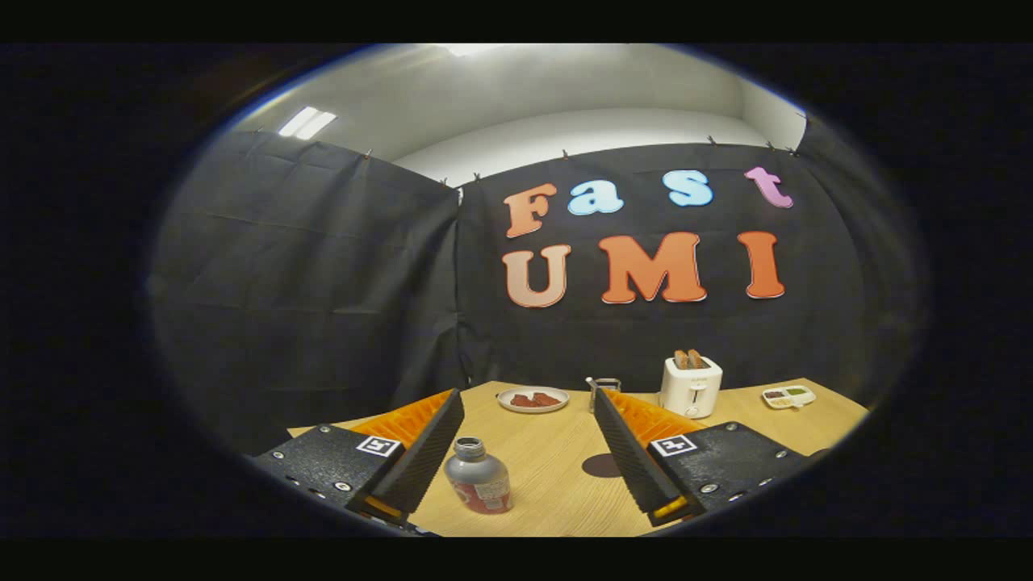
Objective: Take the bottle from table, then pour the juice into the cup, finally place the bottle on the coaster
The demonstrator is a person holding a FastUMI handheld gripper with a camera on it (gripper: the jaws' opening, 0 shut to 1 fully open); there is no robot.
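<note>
A small grey bottle (479, 477) with a red label and no cap stands upright on the wooden table (549, 452), between my two fingers and close to the left one. My gripper (529, 403) is open wide, and neither finger touches the bottle. A dark round coaster (602, 465) lies flat on the table to the right of the bottle, beside the right finger. A metal cup (603, 387) stands farther back, just beyond the right fingertip (605, 399).
A white plate with reddish food (533, 399) sits at the back of the table. A white toaster with two slices of toast (691, 385) stands to its right. A small white dish of food (788, 395) lies at the far right. Black cloth walls close the booth.
</note>
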